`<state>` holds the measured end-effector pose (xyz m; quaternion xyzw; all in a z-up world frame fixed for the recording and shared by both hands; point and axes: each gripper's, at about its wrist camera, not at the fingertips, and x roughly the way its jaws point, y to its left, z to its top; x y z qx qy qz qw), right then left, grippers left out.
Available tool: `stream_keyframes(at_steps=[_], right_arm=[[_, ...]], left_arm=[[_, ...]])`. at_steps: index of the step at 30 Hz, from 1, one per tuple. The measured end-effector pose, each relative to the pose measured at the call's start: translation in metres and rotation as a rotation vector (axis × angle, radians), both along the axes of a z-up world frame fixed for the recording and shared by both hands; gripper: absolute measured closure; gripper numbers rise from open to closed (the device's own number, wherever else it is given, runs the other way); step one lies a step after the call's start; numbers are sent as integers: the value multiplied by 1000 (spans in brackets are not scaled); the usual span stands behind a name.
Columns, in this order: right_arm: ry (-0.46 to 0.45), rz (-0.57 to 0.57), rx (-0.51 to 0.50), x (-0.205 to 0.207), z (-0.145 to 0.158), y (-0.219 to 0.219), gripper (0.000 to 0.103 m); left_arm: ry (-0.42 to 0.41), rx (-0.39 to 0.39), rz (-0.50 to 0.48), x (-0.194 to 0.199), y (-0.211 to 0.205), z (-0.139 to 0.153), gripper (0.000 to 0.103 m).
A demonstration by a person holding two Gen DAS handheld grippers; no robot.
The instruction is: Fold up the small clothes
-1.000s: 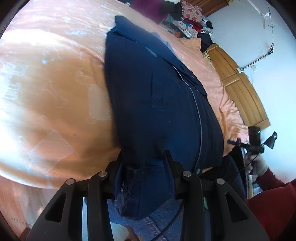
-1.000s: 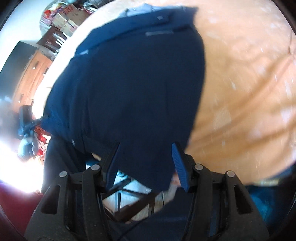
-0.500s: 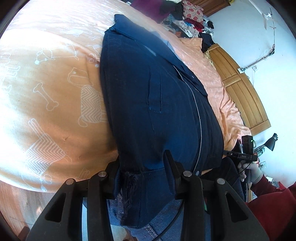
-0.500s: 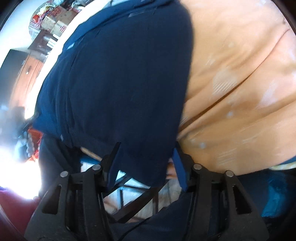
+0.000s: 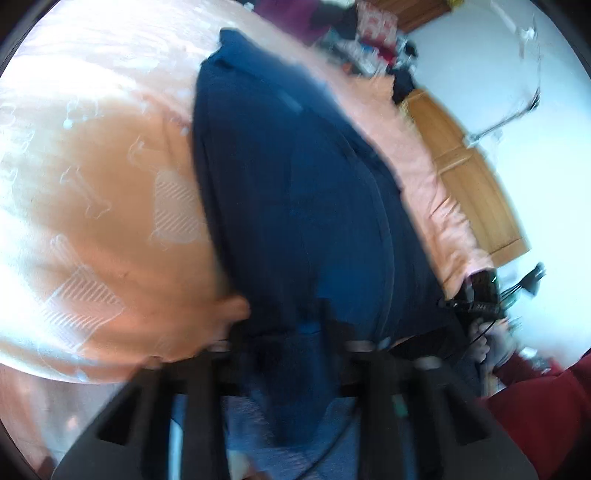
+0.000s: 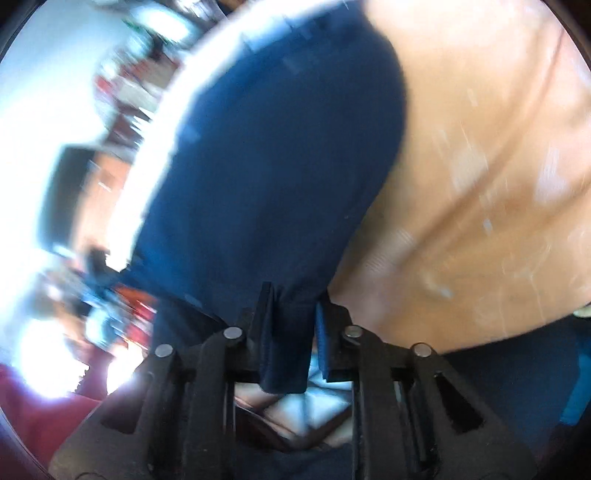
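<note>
The right gripper is clamped on a bunched corner of the navy garment, its two black fingers pinching a narrow fold of cloth that hangs down between them. The left gripper has the garment's other near corner lying between its fingers, but that view is so smeared that I cannot tell whether they are pressed onto the cloth or standing apart.

From those two corners the navy garment stretches away across the bed, lying mostly flat, with a collar-like edge at its far end and a long seam running down its length. Its near hem droops over the edge of the bed. The orange bedspread under it carries a pale print of dogs and bones.

Beyond the garment's far end a heap of other clothes sits by a wooden cabinet. Near the garment's hem, a hand in a dark red sleeve holds the other gripper's handle.
</note>
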<state>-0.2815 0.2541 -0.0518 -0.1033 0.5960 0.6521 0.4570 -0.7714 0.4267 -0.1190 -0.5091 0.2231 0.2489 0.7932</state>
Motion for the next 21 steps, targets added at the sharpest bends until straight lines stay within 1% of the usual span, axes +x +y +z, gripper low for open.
stream_keyframes(at_steps=[1,3,4,7,9,12,14,16,17,18,19,21], right_arm=[[51,-30,59,5,17,0,96],[94,-56,134,10,43,5,96],[106,-58,166,12,54,9,96],[94,-77,227,19,82,25,96],[100,-95,265,29,97,38,96],[102,-127,320,47,118,73,96],[80,-139,348,58,129,102,96],[64,-151,361,75,136,141,96],[53,-156,359,84,137,162,96],[47,-160,350,93,136,185,96],[35,-166,340,101,132,208,96],[26,-164,301,115,116,252,96]], left_arm=[[-69,2,28,-4,1,9,87],[-143,19,55,-7,4,23,87],[-197,41,68,-10,9,36,87],[-284,96,67,-9,26,66,87],[-318,122,65,-7,40,82,87],[-383,156,105,-7,83,108,86],[-397,183,141,-2,114,125,86],[-374,226,146,12,153,143,86],[-375,232,143,21,174,148,86],[-370,233,140,30,189,150,86],[-339,237,139,44,216,152,86],[-302,214,137,66,262,144,86]])
